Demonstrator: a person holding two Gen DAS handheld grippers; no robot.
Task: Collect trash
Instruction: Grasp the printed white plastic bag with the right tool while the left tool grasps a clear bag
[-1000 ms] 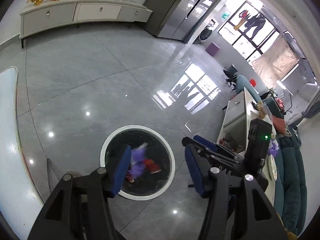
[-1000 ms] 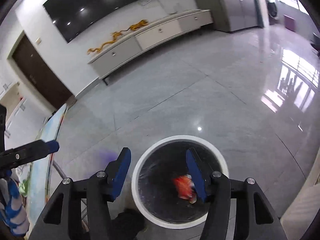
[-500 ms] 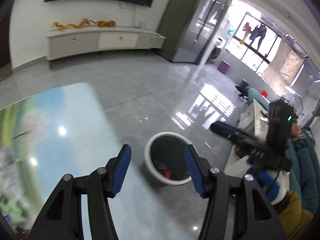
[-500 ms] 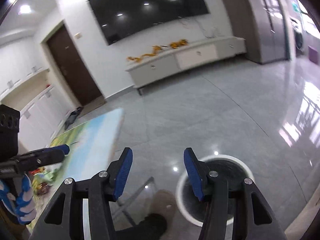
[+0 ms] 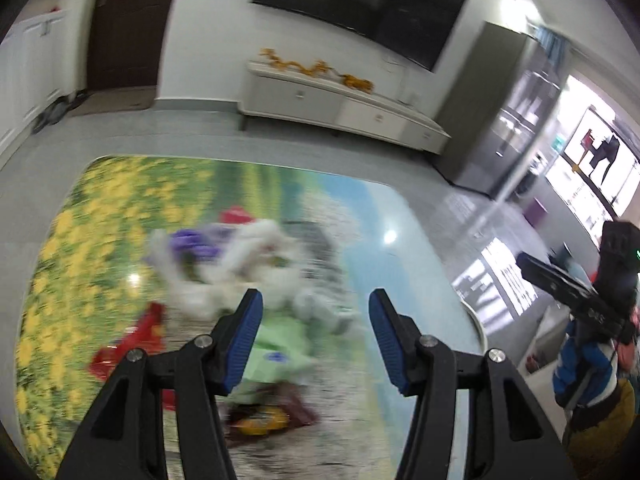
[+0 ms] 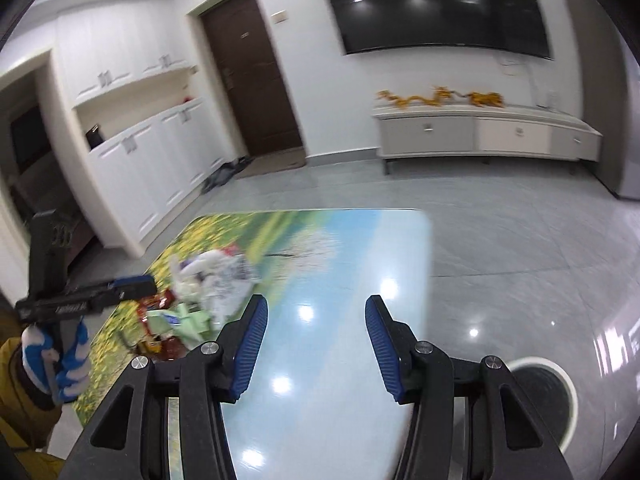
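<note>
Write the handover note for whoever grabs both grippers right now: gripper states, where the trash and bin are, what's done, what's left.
Left gripper: open, nothing between the pads, over the trash pile on the table.
Right gripper: open and empty, its jaws have just been closing a little; it sits over the bare part of the table, the pile ahead to its left.
Bin: on the floor off the table's right side, by the right gripper.
Done: both grippers are free, back at the table.
Left: white tissues, purple, red and green wrappers remain piled; details are blurred. Pick each and drop it in the bin.
</note>
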